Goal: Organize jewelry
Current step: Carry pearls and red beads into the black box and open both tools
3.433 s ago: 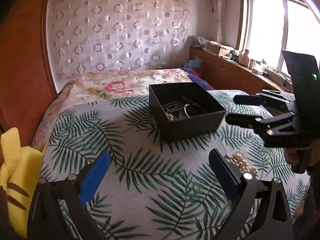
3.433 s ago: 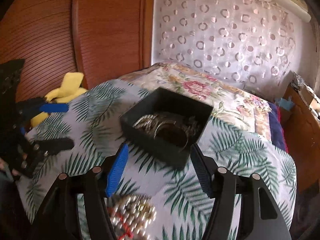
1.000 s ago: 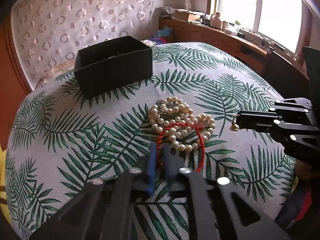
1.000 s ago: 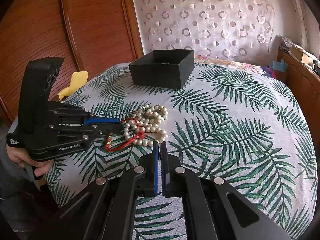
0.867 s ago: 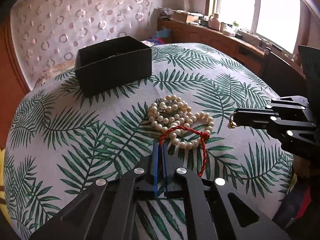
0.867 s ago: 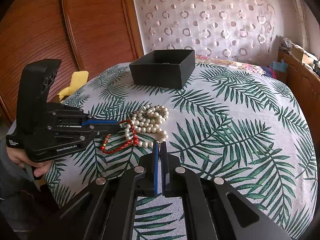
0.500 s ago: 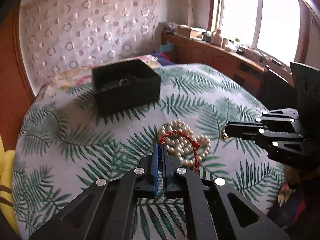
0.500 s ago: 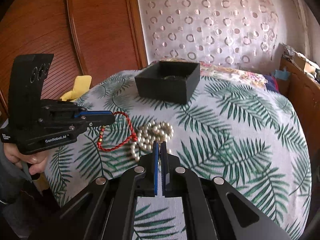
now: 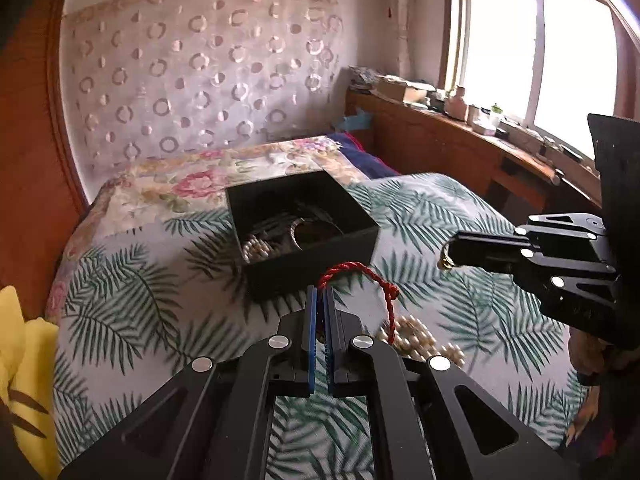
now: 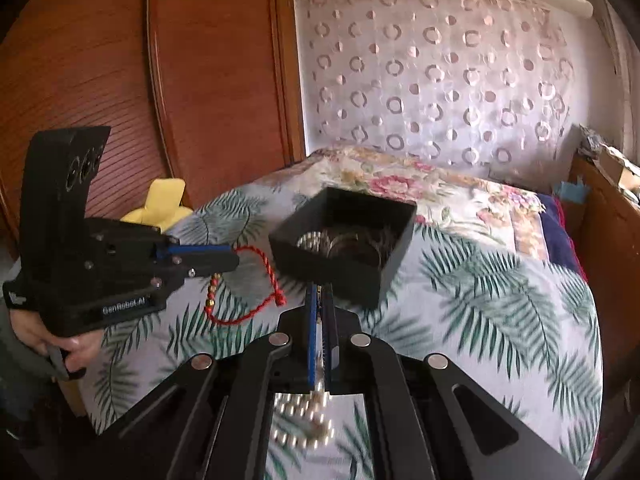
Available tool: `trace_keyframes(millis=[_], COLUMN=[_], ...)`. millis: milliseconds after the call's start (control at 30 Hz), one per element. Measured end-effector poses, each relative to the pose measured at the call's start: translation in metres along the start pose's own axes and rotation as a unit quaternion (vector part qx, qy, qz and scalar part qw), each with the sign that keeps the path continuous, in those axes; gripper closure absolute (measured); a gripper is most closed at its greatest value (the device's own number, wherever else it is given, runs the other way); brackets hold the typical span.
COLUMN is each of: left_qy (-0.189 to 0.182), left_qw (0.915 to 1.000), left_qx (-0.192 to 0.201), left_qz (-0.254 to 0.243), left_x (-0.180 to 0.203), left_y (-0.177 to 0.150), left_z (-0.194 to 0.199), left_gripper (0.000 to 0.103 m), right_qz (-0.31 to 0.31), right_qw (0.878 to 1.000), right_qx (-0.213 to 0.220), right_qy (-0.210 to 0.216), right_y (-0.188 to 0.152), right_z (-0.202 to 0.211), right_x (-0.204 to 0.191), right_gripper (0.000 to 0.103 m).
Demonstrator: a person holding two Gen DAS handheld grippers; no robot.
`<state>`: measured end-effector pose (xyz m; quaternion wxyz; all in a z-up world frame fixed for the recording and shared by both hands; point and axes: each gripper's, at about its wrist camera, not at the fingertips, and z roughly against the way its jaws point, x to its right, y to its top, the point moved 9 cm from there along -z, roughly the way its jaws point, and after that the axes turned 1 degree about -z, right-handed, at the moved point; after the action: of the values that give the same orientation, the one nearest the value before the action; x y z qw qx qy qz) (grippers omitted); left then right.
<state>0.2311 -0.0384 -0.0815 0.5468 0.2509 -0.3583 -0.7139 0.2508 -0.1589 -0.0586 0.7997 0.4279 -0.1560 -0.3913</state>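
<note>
Presently catalogued on the bed (image 9: pixel 132 312), which carries a palm-leaf print cover: one black open-topped box (image 9: pixel 304 232), standing toward the head end of the bed near the floral quilt (image 9: pixel 192 184), holding a coil of pale beads and metal bangles. Left tongs (image 9: pixel 320 290), closed on a red braided cord bracelet (image 9: pixel 360 272); the cord rises from the blue pads in a short arch, then drops along its long axis toward the bed, a knot partway down. In the right wrist view the same red cord (image 10: pixel 256 280) hangs as a loop from the left tongs (image 10: pixel 236 260), with a short run of gold beads on one side, clear of the cover and just beside the box (image 10: pixel 344 248). Right tongs (image 10: pixel 320 292), closed on a pearl necklace (image 10: pixel 308 416); the strand hangs below the pads and bunches in a blurred cluster underneath. In the left wrist view the right tongs (image 9: pixel 448 252) show a small gold clasp at their tip, and pearls (image 9: pixel 416 340) lie bunched low over the cover near the foot edge of the bed; whether they touch it cannot be told. A person's hand (image 10: pixel 52 340) grips the left handle. One yellow plush toy (image 10: pixel 160 204) at the left edge of the bed.
</note>
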Motion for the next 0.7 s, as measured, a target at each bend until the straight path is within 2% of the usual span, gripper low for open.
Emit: trace_keyframes(millis=[200,700], left_qy=[0.007,0.019], left_qw=[0.9999,0.9994], left_qx=[0.005,-0.004], left_qz=[0.009,0.027], left_x=[-0.018,-0.053], left_y=[0.018,0.051], left_z=[-0.009,-0.045], left_gripper=[0.101,0.101], right_qz=[0.005,-0.008], right_qw=[1.0,0.999], right_qx=[-0.003,-0.038], right_qy=[0.009,0.027], right_y=[0.023,0.038], right_z=[-0.029,-0.087], right_x=[0.007,0.026], right_gripper=[0.1,0.1])
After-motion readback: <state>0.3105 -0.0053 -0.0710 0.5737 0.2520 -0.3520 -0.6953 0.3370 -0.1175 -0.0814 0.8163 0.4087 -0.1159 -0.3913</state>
